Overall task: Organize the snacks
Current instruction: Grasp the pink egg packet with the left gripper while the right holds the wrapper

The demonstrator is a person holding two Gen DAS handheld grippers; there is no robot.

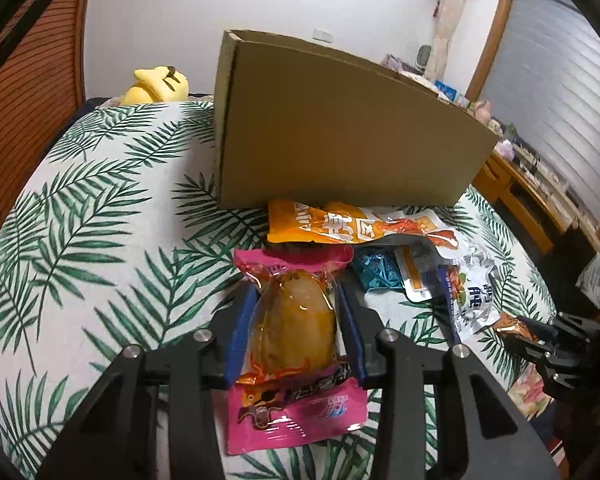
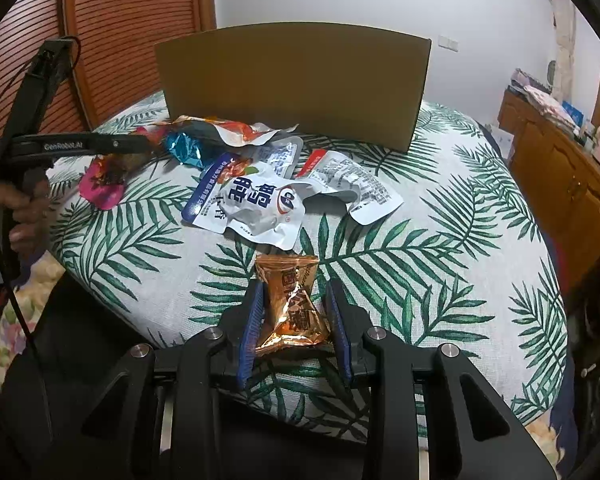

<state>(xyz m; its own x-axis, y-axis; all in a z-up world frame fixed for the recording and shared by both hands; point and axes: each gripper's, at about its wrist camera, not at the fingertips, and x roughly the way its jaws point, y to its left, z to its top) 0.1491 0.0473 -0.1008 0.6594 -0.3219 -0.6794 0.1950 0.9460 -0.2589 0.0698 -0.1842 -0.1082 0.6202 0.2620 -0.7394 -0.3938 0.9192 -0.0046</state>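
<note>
Left gripper [image 1: 296, 320]: clamped on the pink egg packet [image 1: 296, 344], which is held between the blue pads just above the leaf-print bedspread [image 1: 100, 208].
Cardboard box [image 1: 340, 128]: stood upright on the bedspread, behind the snacks.
Snack pile: an orange packet [image 1: 356, 226], a blue foil candy [image 1: 376, 276] and a white-and-blue pouch [image 2: 256, 200] are left loose just in front of the box.
Right gripper [image 2: 294, 312]: closed tightly on the copper foil packet [image 2: 292, 304], near the bed's front edge.
</note>
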